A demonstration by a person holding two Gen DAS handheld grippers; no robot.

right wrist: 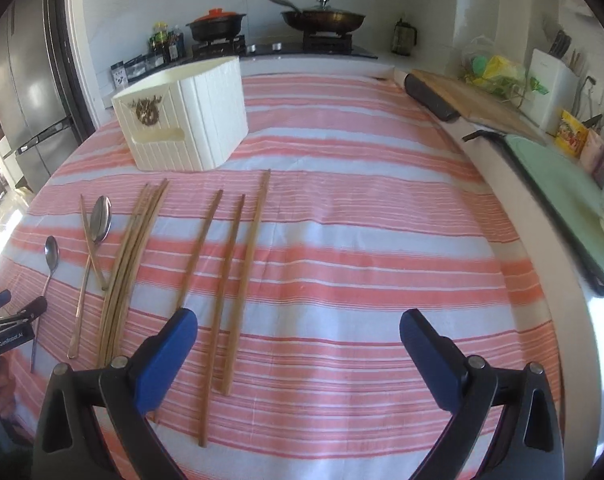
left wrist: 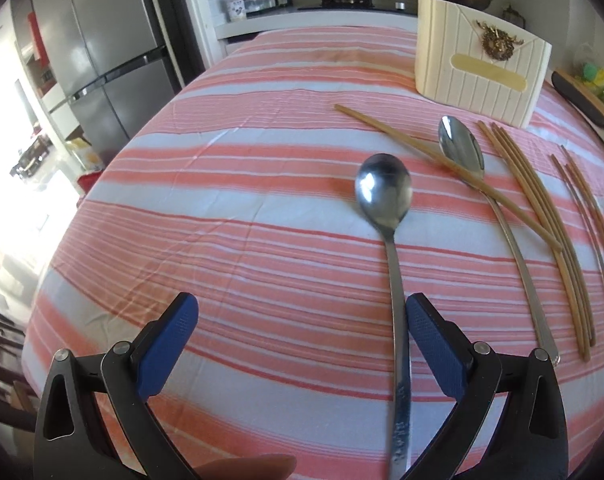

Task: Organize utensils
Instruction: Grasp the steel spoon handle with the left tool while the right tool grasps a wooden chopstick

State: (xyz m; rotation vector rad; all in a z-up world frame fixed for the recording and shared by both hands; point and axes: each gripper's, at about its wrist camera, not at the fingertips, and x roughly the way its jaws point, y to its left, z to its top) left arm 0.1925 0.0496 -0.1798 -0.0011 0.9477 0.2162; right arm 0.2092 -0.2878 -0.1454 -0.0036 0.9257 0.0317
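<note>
Your left gripper (left wrist: 302, 344) hangs low over the striped tablecloth (left wrist: 229, 216) with its blue pads spread wide and nothing between them that they press on. The near spoon (left wrist: 384, 192) runs up the centre right of the left wrist view, and its handle passes just inside the right pad; whether pad and handle touch, you cannot tell.

Moving right in that view, the second spoon (left wrist: 462, 152) lies with one chopstick (left wrist: 442, 164) crossing its neck. Next comes a tight bundle of chopsticks (left wrist: 542, 216), and a few more sit at the right edge.

Your right gripper (right wrist: 297, 344) is likewise open and empty. The loose chopsticks (right wrist: 237, 264) lie ahead of its left pad at centre left of the right wrist view.

The white holder (right wrist: 181, 120) stands upright at the upper left of that frame, well apart from both grippers. Its inside is hidden from you.

Judging by this, nearly all the work remains. Every utensil you can see is on the cloth, and none is lifted.
</note>
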